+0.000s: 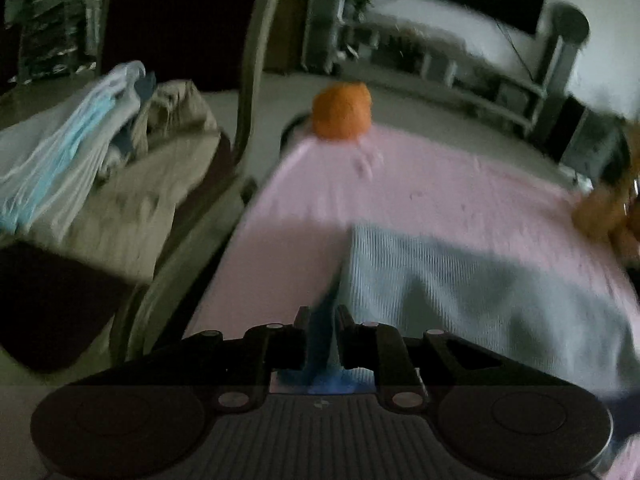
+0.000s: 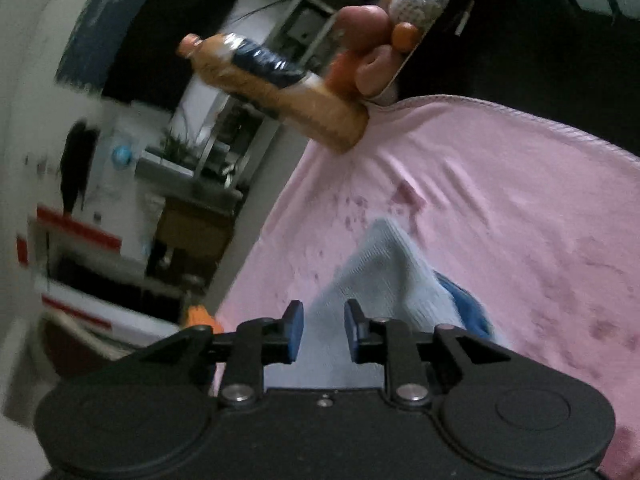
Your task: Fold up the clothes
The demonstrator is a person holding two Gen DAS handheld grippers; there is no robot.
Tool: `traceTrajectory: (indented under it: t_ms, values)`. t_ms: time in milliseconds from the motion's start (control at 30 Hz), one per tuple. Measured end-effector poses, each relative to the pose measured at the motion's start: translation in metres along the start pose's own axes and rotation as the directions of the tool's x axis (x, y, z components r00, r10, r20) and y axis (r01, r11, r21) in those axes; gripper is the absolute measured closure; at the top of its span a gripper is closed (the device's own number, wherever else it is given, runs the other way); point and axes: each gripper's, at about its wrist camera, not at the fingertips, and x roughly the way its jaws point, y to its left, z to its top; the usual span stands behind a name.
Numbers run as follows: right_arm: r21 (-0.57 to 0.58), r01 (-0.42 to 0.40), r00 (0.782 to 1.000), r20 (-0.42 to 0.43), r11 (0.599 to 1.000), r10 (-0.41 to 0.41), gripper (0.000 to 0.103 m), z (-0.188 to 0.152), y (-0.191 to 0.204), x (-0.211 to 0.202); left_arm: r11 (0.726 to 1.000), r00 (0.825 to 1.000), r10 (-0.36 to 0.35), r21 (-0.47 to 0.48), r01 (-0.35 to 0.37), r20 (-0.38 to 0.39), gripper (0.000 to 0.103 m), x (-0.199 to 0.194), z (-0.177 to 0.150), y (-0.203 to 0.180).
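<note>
Garment: I see a pale blue ribbed garment [image 1: 460, 280] lying on the pink cloth [image 1: 400, 184] that covers the table; a darker blue layer shows at its underside in the right wrist view.
Left gripper: my left gripper [image 1: 322, 340] is clamped on a bunched edge of the garment, the fabric pinched tight between the fingers.
Right gripper: my right gripper [image 2: 323, 332] has its jaws apart, with a raised corner of the garment [image 2: 384, 276] standing in the gap; I cannot tell whether the pads touch it.
Pink cloth: wrinkled and spotted with darker marks near the garment in the right wrist view.
Far edge: an orange ball [image 1: 341, 110] sits at the cloth's far corner; a bottle [image 2: 276, 88] of orange liquid stands on the cloth's edge beside a tray of knitted balls [image 2: 416, 4].
Left side: a pile of clothes [image 1: 80, 144] lies on a beige seat, apart from the table.
</note>
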Motion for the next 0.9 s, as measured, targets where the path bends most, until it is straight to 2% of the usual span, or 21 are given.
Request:
traceTrajectory:
  t_ms: [100,167,233,333,400,500,567,633,733,800,833,900]
  values:
    - [-0.013,0.022,1.0,-0.002,1.0,-0.022,0.081,-0.009,-0.008,-0.011,1.0,1.0,-0.004,0.029,0.005,-0.021,0.088,0.002,-0.011,-0.006]
    - [-0.022,0.065,0.998,-0.024,0.998,-0.066,0.094,-0.014,-0.01,-0.004,0.999,1.0,0.01,0.051,-0.009,-0.016,0.088,0.008,-0.012,-0.014]
    - [-0.036,0.081,0.995,-0.055,0.996,-0.083,0.095,-0.021,-0.01,0.006,0.997,1.0,0.021,0.075,-0.021,0.003,0.088,0.015,-0.01,-0.024]
    - [-0.053,0.05,0.994,-0.093,0.997,-0.054,0.094,-0.027,-0.003,0.028,0.992,0.999,0.017,0.121,-0.022,0.042,0.087,0.028,-0.006,-0.039]
    - [-0.068,0.041,0.994,-0.099,0.997,-0.047,0.094,-0.03,0.002,0.039,0.987,0.998,0.038,0.153,-0.046,0.058,0.087,0.038,-0.005,-0.049]
    - [-0.076,0.048,0.995,-0.089,0.996,-0.055,0.094,-0.031,0.002,0.059,0.983,0.996,0.093,0.157,-0.094,0.013,0.084,0.06,-0.003,-0.051]
    - [-0.083,0.116,0.99,-0.075,0.99,-0.122,0.094,-0.031,-0.003,0.071,0.977,0.992,0.129,0.171,-0.125,-0.01,0.084,0.066,-0.005,-0.048]
    - [-0.1,0.228,0.967,-0.092,0.969,-0.237,0.103,-0.034,-0.014,0.078,0.972,0.99,0.138,0.193,-0.133,-0.011,0.087,0.062,-0.007,-0.046]
    - [-0.093,0.224,0.968,-0.098,0.97,-0.233,0.103,-0.034,-0.018,0.061,0.961,0.987,0.159,0.227,-0.158,0.014,0.088,0.046,-0.015,-0.044]
    - [-0.089,0.19,0.977,-0.078,0.978,-0.197,0.097,-0.033,-0.019,0.041,0.945,0.984,0.166,0.275,-0.178,0.066,0.087,0.027,-0.023,-0.051]
    - [-0.083,0.143,0.987,-0.064,0.986,-0.149,0.092,-0.032,-0.019,0.027,0.944,0.986,0.14,0.289,-0.16,0.089,0.084,0.016,-0.026,-0.053]
    - [-0.086,0.052,0.998,-0.036,0.995,-0.055,0.089,-0.029,-0.018,0.002,0.957,0.994,0.034,0.284,-0.063,0.104,0.081,-0.005,-0.03,-0.053]
